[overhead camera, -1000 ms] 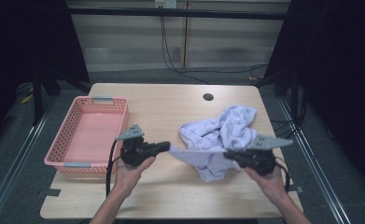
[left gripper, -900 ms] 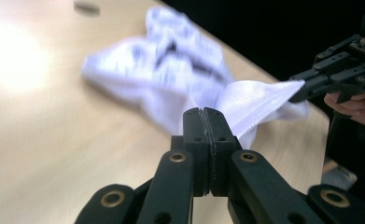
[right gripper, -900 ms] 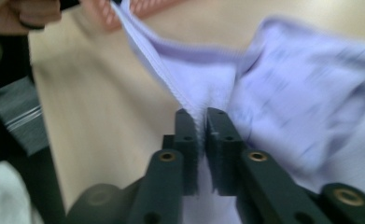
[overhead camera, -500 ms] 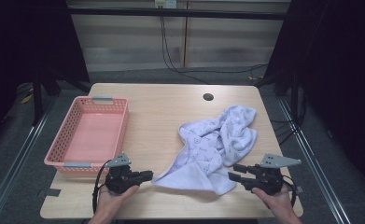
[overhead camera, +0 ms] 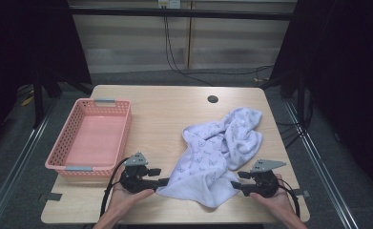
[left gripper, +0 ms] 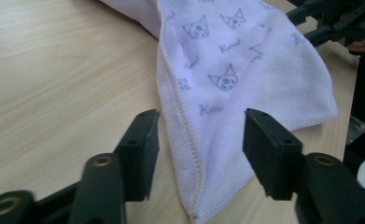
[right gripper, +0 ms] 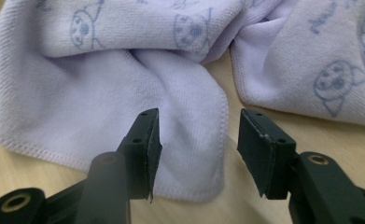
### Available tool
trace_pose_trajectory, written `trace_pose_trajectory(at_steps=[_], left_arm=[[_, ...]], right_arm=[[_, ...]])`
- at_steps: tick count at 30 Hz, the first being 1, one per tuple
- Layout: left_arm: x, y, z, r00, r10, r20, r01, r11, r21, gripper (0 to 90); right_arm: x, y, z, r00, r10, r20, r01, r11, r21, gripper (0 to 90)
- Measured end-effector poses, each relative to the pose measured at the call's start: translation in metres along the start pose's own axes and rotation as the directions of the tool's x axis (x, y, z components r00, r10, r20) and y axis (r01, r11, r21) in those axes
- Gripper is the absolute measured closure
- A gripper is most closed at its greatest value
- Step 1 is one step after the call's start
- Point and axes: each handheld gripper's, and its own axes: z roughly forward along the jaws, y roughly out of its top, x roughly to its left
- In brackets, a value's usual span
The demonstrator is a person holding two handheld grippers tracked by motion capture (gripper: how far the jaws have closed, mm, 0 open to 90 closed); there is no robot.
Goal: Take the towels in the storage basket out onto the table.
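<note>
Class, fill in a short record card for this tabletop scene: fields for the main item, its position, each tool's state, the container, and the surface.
Main item: lilac towel with cat prints, crumpled, lying on the table
Left tool: jaws have just been opening; they stand apart over the towel's near left corner, pads not pressing it
Right tool: jaws have just been opening; towel's near right corner lies between them, unpinched
Container: pink basket, left of the towel, apart from it
Surface: wooden table

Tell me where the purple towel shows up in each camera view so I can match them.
High view: towel right of centre on the table.
Left gripper view: its corner between the open jaws.
Right gripper view: its hem between the open jaws.
Shared landmark: the cat-face print.
</note>
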Motion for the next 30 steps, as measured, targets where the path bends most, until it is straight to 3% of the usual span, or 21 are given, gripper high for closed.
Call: trace_pose_trajectory(at_steps=[6, 8, 9, 10, 11, 13, 15, 16, 18, 20, 23, 25, 27, 30], left_arm=[[0.001, -0.005, 0.011, 0.9982, 0.048, -0.035, -0.044, 0.9945, 0.095, 41.4], [0.001, -0.006, 0.015, 0.9984, 0.052, -0.02, -0.049, 0.9899, 0.133, 50.1], [-0.001, -0.007, 0.017, 0.9967, 0.081, -0.003, -0.079, 0.9841, 0.159, 58.0], [-0.001, -0.008, 0.018, 0.9957, 0.093, -0.007, -0.09, 0.983, 0.16, 68.0], [-0.001, -0.007, 0.018, 0.9965, 0.083, -0.01, -0.08, 0.9827, 0.167, 71.3], [0.002, -0.006, 0.014, 0.9984, 0.055, 0.011, -0.056, 0.9891, 0.136, 85.4], [0.007, -0.005, 0.005, 0.9991, 0.011, 0.042, -0.014, 0.9968, 0.079, 87.4], [0.009, -0.004, 0.002, 0.9984, -0.008, 0.056, 0.005, 0.9987, 0.05, 87.7], [0.015, -0.002, -0.007, 0.9943, -0.048, 0.095, 0.05, 0.9985, -0.02, 87.8], [0.02, 0.002, -0.016, 0.9889, -0.084, 0.123, 0.094, 0.9924, -0.079, 87.9], [0.027, 0.016, -0.029, 0.9881, -0.091, 0.124, 0.11, 0.9823, -0.152, 87.9], [0.03, 0.028, -0.034, 0.9875, -0.092, 0.128, 0.116, 0.9734, -0.198, 88.2], [0.032, 0.043, -0.039, 0.9843, -0.096, 0.148, 0.131, 0.9596, -0.249, 88.2], [0.032, 0.068, -0.046, 0.9899, -0.068, 0.125, 0.103, 0.9488, -0.299, 88.3]], right_arm=[[0.0, 0.001, 0.011, 0.9998, -0.018, 0.008, 0.018, 0.999, 0.041, 52.2], [0.001, 0.001, 0.011, 0.9998, -0.016, 0.009, 0.016, 0.999, 0.044, 55.9], [0.001, 0.001, 0.011, 0.9999, -0.012, 0.004, 0.012, 0.999, 0.043, 57.4], [0.002, 0.002, 0.01, 1.0, -0.005, -0.009, 0.005, 0.999, 0.045, 63.4], [0.002, 0.002, 0.01, 0.9998, 0.001, -0.022, 0.0, 0.999, 0.045, 69.0], [0.003, 0.002, 0.007, 0.9991, 0.007, -0.043, -0.006, 0.999, 0.031, 81.1], [0.002, 0.002, 0.002, 0.9975, 0.029, -0.064, -0.029, 1.0, 0.005, 84.7], [0.0, 0.003, -0.003, 0.9978, 0.044, -0.05, -0.046, 0.999, -0.027, 85.8], [-0.006, 0.005, -0.014, 0.9938, 0.079, -0.078, -0.085, 0.993, -0.084, 86.1], [-0.013, 0.008, -0.026, 0.992, 0.103, -0.073, -0.112, 0.984, -0.135, 86.3], [-0.026, 0.014, -0.043, 0.989, 0.136, -0.059, -0.145, 0.969, -0.2, 86.4], [-0.035, 0.023, -0.057, 0.9907, 0.135, -0.017, -0.135, 0.96, -0.245, 86.5], [-0.044, 0.035, -0.072, 0.9869, 0.16, -0.022, -0.159, 0.936, -0.316, 86.6], [-0.055, 0.058, -0.089, 0.9857, 0.168, -0.011, -0.159, 0.907, -0.39, 86.6]])
